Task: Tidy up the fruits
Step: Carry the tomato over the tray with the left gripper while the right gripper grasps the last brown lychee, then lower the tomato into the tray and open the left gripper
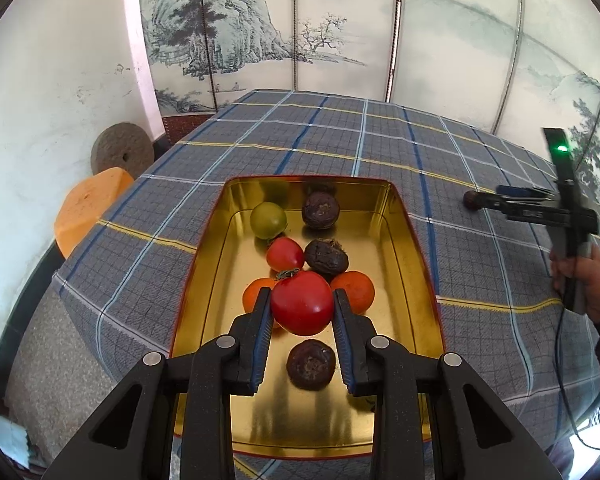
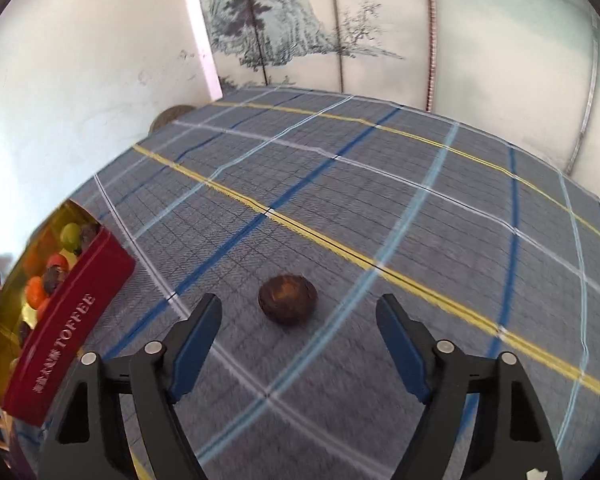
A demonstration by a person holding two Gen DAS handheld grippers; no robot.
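Between ribbed blue pads (image 1: 263,322), glossy tomato (image 1: 302,303)

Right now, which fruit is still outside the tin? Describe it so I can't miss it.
Start at the gold-lined tin on the plaid cloth. To its right, alone on the cloth, lies a dark wrinkled fruit, ahead of the open right gripper. Every other fruit sits in the tin.

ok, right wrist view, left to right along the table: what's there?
Toffee tin holding fruit at the left edge → brown fruit lying loose on the plaid tablecloth, just ahead of the open right gripper → only cloth further right.
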